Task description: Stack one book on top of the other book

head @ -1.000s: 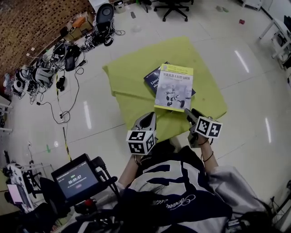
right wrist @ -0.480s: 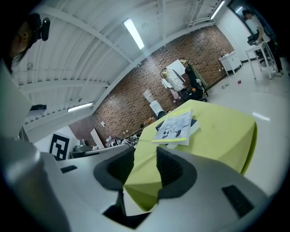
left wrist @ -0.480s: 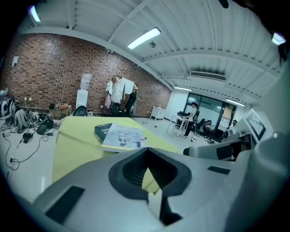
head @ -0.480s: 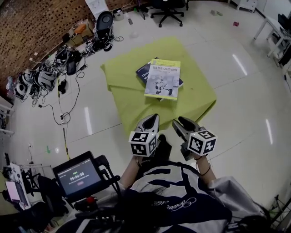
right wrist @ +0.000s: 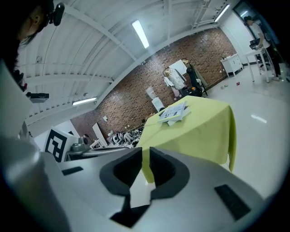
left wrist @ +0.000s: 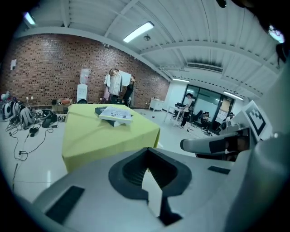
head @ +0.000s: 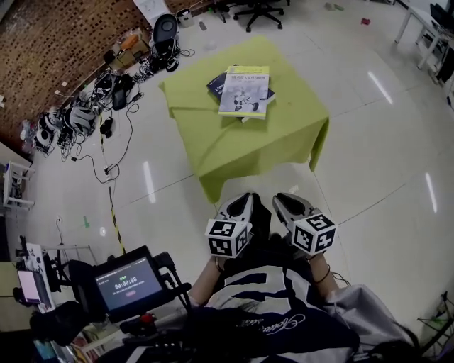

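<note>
A pale book with a green top band lies on a dark blue book, on a table under a lime-green cloth. Both grippers hang over the floor, well short of the table's near edge, close to the person's body. My left gripper is shut and empty, its tips touching. My right gripper is closing, with a narrow gap left between its pads and nothing in it. Each gripper view shows the stacked books far ahead.
Cables, bags and gear litter the floor at the left by the brick wall. An office chair and a black stool stand beyond the table. A small screen on a rig sits at my lower left. People stand far off.
Both grippers have drawn back from the table's near edge to the floor close to the person. The right jaws have narrowed. The two books stay stacked on the cloth.
</note>
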Tool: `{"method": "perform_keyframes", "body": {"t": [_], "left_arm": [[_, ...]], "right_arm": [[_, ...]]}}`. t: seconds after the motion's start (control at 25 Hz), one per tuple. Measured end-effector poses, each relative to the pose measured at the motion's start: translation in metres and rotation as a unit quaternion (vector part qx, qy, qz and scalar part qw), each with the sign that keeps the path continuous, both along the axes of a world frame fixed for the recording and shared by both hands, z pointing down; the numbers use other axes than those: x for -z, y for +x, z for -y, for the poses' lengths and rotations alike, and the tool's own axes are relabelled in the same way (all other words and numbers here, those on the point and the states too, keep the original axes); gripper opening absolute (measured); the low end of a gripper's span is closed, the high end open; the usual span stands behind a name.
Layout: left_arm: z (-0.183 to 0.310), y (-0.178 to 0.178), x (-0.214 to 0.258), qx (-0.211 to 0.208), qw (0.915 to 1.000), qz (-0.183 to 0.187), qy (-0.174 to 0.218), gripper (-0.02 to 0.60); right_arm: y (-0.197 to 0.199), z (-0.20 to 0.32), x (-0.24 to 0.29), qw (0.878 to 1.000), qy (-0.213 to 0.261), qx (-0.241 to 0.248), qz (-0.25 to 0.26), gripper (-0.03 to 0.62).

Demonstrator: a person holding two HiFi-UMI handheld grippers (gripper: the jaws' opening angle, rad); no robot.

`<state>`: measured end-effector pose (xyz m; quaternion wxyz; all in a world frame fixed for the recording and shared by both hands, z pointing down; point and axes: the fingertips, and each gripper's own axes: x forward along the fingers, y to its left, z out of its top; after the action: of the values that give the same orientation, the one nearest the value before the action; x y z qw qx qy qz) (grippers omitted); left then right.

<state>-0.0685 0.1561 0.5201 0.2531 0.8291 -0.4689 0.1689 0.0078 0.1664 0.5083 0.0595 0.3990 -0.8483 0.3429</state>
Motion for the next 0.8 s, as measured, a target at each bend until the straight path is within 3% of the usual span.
{"method": "perform_keyframes", "body": {"t": [0.08,0.48,0.8], "left_arm": [[-0.014,-0.002,0.002,0.003,1.0,0.002,0.002,0.003],[-0.04,-0.011,0.016,-0.007,0.9998,0.003,0.021,0.003],[-0.057,-0.045,0.026,-0.013,0.9994,-0.001,0.033,0.003]], "right_arm": [[-0.002,-0.018,-0.003,1.0,-0.005,0.004,-0.004,0.015],[-0.033,-0.054,0.011,0.998,0.02,0.044,-0.034,0.012],[-0.061,-0.071,0.017,0.999,0.017,0.028,-0.038,0.011]]}}
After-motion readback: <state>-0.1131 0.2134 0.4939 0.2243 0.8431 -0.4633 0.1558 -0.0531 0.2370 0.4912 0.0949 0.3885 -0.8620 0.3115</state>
